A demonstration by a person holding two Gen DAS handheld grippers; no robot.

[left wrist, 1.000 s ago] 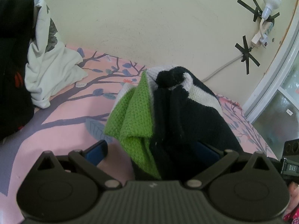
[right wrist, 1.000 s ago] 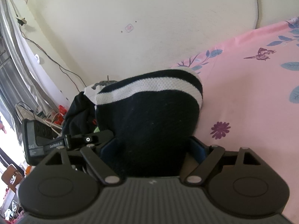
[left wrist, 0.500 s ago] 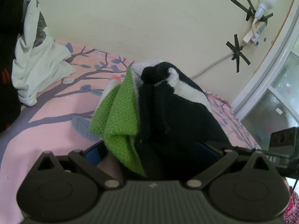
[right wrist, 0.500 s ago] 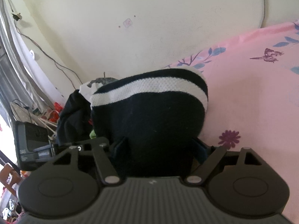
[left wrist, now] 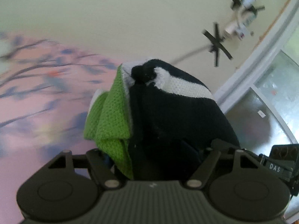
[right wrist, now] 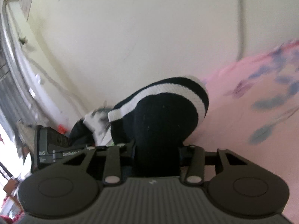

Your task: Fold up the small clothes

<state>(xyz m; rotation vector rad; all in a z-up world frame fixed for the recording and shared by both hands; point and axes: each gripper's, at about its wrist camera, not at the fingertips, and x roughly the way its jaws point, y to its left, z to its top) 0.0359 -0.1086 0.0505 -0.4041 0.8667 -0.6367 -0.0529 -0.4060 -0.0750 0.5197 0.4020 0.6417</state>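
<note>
A small knit garment, black with a white stripe and a green part, is bunched up over the pink flowered bedsheet. In the left wrist view my left gripper has its jaws closing on one end, and the cloth fills the gap and hides the fingertips. In the right wrist view the same garment is squeezed narrow between the closing jaws of my right gripper. The two grippers face each other across the garment. The right gripper's body shows at the left view's right edge.
A cream wall stands close behind the bed, with a lamp and socket taped to it. A window frame runs along the right. Dark and white clothes lie piled beyond the garment. The pink sheet stretches to the right.
Both grippers' jaws have narrowed on the garment. Both views have swung quickly and blurred; the white and dark clothes pile has left the left wrist view.
</note>
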